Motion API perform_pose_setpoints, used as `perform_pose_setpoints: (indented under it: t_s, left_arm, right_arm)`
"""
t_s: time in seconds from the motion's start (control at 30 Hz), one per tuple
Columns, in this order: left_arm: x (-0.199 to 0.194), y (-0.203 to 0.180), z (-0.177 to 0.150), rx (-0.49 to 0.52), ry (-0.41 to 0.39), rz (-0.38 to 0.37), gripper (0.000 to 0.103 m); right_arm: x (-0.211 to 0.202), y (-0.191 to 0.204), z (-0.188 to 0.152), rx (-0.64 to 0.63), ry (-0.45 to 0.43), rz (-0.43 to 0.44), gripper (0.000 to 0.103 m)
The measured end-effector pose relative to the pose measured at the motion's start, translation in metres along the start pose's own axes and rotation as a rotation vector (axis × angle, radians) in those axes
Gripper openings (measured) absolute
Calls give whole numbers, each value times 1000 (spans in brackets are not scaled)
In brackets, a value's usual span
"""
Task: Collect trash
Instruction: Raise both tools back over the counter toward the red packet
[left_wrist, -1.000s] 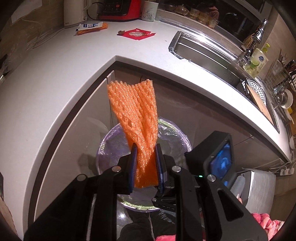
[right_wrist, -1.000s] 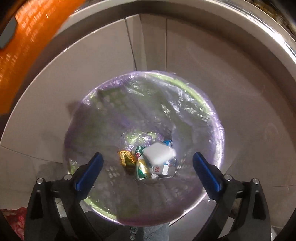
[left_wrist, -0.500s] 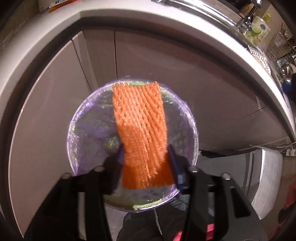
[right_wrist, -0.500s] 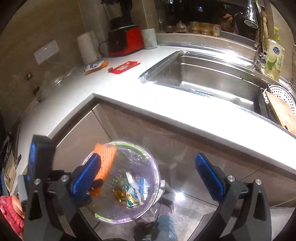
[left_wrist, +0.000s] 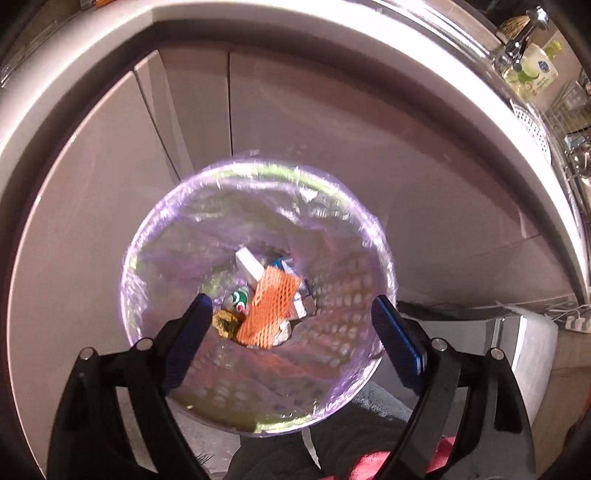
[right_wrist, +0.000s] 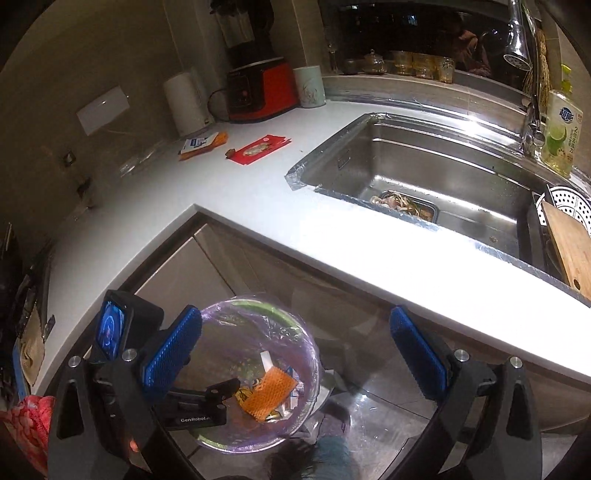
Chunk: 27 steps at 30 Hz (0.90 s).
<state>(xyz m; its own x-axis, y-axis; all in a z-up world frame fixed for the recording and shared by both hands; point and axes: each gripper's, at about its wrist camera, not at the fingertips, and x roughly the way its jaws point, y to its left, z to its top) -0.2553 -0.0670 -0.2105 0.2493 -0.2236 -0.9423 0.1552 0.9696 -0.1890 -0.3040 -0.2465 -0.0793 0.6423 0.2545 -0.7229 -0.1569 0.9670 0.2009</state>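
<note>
Orange foam net (right_wrist: 269, 395) lies inside the lined bin (right_wrist: 310, 343).

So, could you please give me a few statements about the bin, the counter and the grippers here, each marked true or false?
1. The orange foam net lies inside the bin. True.
2. The left hand-held gripper grips the net. False: its jaws are opening with nothing between them.
3. A red envelope lies on the counter. True.
4. The sink is covered by a lid. False: it is uncovered, a tray of scraps inside.
5. The right hand-held gripper is open and holds nothing. True.
</note>
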Motion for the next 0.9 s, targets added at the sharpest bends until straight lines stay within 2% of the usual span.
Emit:
perform_pose_setpoints:
  t_s: [0.17, 0.3, 0.37, 0.47, 0.6, 0.83, 0.9]
  left_arm:
    - [-48, 8, 71, -2, -181, 6, 92]
    - [-71, 26, 136, 15, -310, 85, 93]
    - [-74, 40, 170, 7, -347, 122, 93]
    - [-69, 64, 221, -22, -366, 138, 92]
    - [-43, 94, 274, -79, -325, 101, 76]
    - [-10, 114, 319, -97, -306, 111, 72]
    - [-4, 115, 326, -87, -300, 116, 63]
  right_arm:
    - [9, 1, 33, -34, -19, 28, 101]
    - [31, -2, 60, -64, -9, 55, 101]
    - [44, -4, 73, -74, 0, 74, 101]
    - [66, -9, 90, -83, 21, 108, 101]
    - [98, -18, 114, -106, 47, 137, 101]
    - [146, -38, 146, -85, 77, 187, 101]
    - [156, -42, 152, -81, 84, 195, 101]
